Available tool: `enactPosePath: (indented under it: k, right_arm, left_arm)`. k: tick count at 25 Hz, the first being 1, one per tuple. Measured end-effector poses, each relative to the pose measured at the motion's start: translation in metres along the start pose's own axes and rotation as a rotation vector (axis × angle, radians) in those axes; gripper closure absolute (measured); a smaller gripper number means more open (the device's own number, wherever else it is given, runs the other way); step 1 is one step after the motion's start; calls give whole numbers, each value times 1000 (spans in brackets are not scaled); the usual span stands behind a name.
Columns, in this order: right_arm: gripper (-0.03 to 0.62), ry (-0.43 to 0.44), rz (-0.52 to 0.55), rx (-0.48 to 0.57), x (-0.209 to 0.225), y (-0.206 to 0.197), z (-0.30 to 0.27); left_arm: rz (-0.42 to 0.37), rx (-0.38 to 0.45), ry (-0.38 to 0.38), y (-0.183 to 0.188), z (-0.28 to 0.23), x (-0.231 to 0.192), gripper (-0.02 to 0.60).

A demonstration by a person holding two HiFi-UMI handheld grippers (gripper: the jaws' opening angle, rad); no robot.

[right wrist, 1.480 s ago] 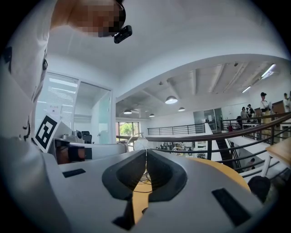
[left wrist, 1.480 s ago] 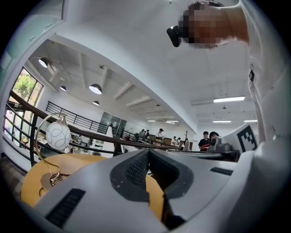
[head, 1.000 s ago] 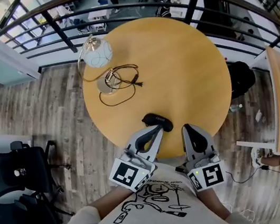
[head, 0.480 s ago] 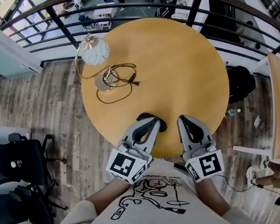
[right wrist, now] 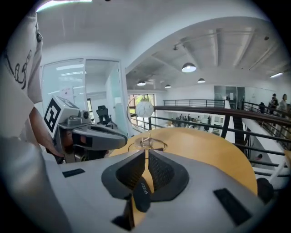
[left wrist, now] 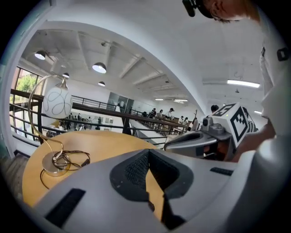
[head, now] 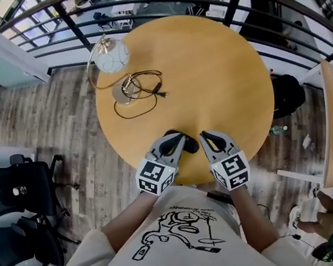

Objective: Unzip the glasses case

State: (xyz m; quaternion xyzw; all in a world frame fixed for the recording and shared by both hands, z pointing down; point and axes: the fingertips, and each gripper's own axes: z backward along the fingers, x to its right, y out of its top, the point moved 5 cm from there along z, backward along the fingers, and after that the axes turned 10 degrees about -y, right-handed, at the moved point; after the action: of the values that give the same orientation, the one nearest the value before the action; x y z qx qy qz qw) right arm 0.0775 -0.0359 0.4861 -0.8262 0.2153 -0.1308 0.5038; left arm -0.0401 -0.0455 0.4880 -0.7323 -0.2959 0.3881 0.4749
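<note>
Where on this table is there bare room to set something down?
The centre and right side of the table are bare to the rim. Crowded: the far left, with the lamp and cord, and the near edge, where the left gripper and right gripper are at the glasses case.

Round tabletop (head: 219,69). Lamp (head: 112,57) stands at far-left edge, cable (head: 147,95) looped on top just beside its base. Glasses case (head: 190,146) lies at near edge, well apart from lamp. L gripper (head: 177,140) over case's left end, R gripper (head: 205,137) just right of case. Railing (head: 48,43) behind tabletop. Office chairs (head: 18,196) on floor (head: 69,121) to left.
</note>
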Motion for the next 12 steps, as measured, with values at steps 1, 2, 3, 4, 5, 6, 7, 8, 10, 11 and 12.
enactPosePath:
  k: [1, 2, 3, 4, 5, 6, 7, 8, 10, 11, 12]
  right_arm:
    - [568, 16, 6, -31, -1, -10, -8]
    - [568, 33, 13, -61, -2, -19, -15]
    - [568, 48, 21, -89, -3, -28, -23]
    - [566, 60, 29, -116, -5, -37, -30]
    - [566, 71, 37, -141, -6, -46, -36]
    - [562, 81, 45, -165, -8, -54, -42]
    - [559, 91, 53, -189, -10, -62, -48]
    - [554, 99, 63, -211, -11, -69, -54]
    - [531, 114, 78, -256, -14, -84, -65]
    - [506, 122, 84, -277, -16, -92, -69]
    - [483, 130, 90, -297, -17, -99, -73]
  left_arm:
    - [13, -20, 2, -10, -2, -4, 574]
    - [25, -38, 6, -20, -4, -9, 574]
    - [36, -54, 11, -29, -5, -12, 574]
    - [50, -67, 15, -38, -6, -16, 574]
    - [65, -79, 16, -46, -7, -18, 574]
    - [80, -90, 15, -54, -8, -21, 574]
    - [93, -100, 13, -60, -9, -22, 574]
    - [102, -111, 12, -66, -11, -24, 572]
    - [118, -135, 13, -77, -13, -28, 574]
    - [127, -148, 14, -83, -15, -30, 572]
    - [138, -161, 15, -89, -16, -32, 574]
